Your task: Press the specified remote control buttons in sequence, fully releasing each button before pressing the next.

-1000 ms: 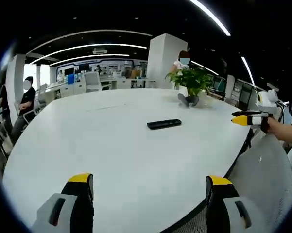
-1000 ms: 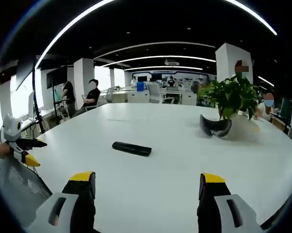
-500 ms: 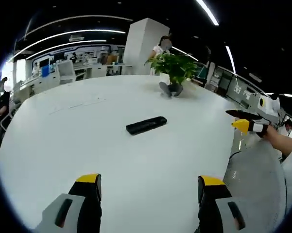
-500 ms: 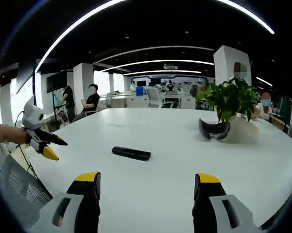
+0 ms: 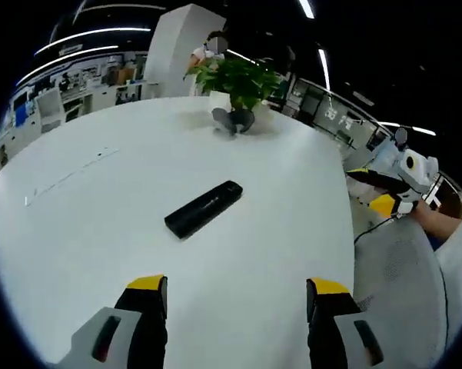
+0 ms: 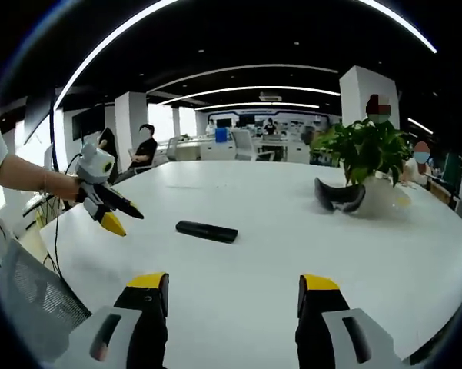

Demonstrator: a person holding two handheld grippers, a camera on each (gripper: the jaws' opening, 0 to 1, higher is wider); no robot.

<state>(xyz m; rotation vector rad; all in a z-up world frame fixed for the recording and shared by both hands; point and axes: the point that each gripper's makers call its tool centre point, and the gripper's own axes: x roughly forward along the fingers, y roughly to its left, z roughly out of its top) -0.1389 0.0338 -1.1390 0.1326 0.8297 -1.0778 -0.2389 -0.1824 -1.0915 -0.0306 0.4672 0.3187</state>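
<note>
- Lying flat on the broad white oval surface [image 5: 100, 223], the slim black rectangular remote control [image 5: 204, 208] sits out in the open, touched by nothing.
- In the left gripper view, the left gripper [image 5: 234, 296] hovers near the remote control, its yellow-tipped black fingers [image 5: 147, 286] spread wide apart and holding nothing; the remote control lies ahead of them, angled, roughly in line with the gap.
- Beyond the remote control, a leafy green potted plant in a white pot [image 5: 234, 77] stands on the surface, with a dark curved headset-like object [image 5: 237, 121] just in front of the pot.
- To the right of the remote control in that view, the right gripper [image 5: 373, 191] is held off past the surface's edge by a hand; its yellow and black tips look parted.
- In the right gripper view, the right gripper's own fingers [image 6: 150, 283] are spread wide, empty, with the remote control [image 6: 207, 231] well ahead of them on the surface [image 6: 353, 246].
- Left of the remote control there, the left gripper [image 6: 121, 216] is held by a hand [image 6: 65, 187] above the surface's edge, its tips pointing toward the remote control and apart from it.
- Right of the remote control stand the plant [image 6: 365, 150] and the dark object [image 6: 338, 196].
- Behind the remote control, past the surface, seated people [image 6: 144, 150] and white pillars [image 6: 131, 119] show under long ceiling light strips [image 6: 246, 69].
</note>
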